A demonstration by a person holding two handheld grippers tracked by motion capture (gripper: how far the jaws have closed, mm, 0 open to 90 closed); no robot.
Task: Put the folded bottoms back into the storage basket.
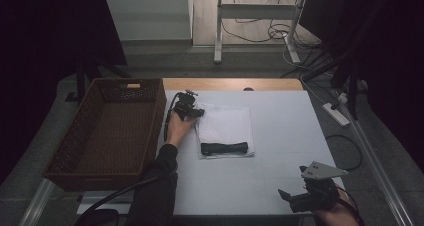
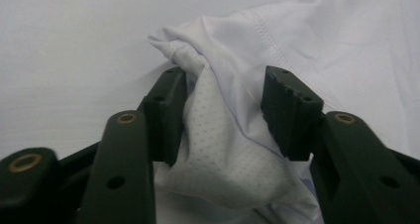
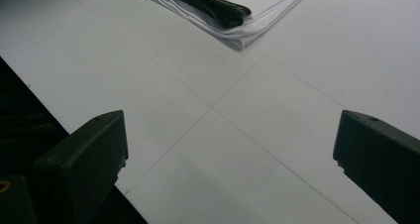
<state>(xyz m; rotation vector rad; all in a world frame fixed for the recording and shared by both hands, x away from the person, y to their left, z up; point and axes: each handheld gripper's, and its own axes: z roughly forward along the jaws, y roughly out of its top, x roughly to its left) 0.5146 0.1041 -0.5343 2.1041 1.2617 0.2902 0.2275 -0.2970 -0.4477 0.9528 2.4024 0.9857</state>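
Note:
A folded white garment (image 1: 227,123) lies in the middle of the white table (image 1: 285,136), with a black band (image 1: 224,148) across its near end. My left gripper (image 1: 196,112) is at the garment's far left corner. In the left gripper view, the left gripper (image 2: 225,75) has a bunched fold of the white garment (image 2: 223,135) squeezed between its pads. My right gripper (image 1: 292,187) rests low at the table's near right edge. Its jaws stand wide apart in the right gripper view, where the right gripper (image 3: 230,120) has only bare table between them. Farther off lie the garment (image 3: 270,1) and black band (image 3: 218,6).
A large brown wicker basket (image 1: 107,136) stands empty at the table's left side, close to my left hand. Beyond the table are a wooden strip (image 1: 230,83), a white desk frame (image 1: 260,11) and floor cables. A power strip (image 1: 336,113) lies on the floor at right.

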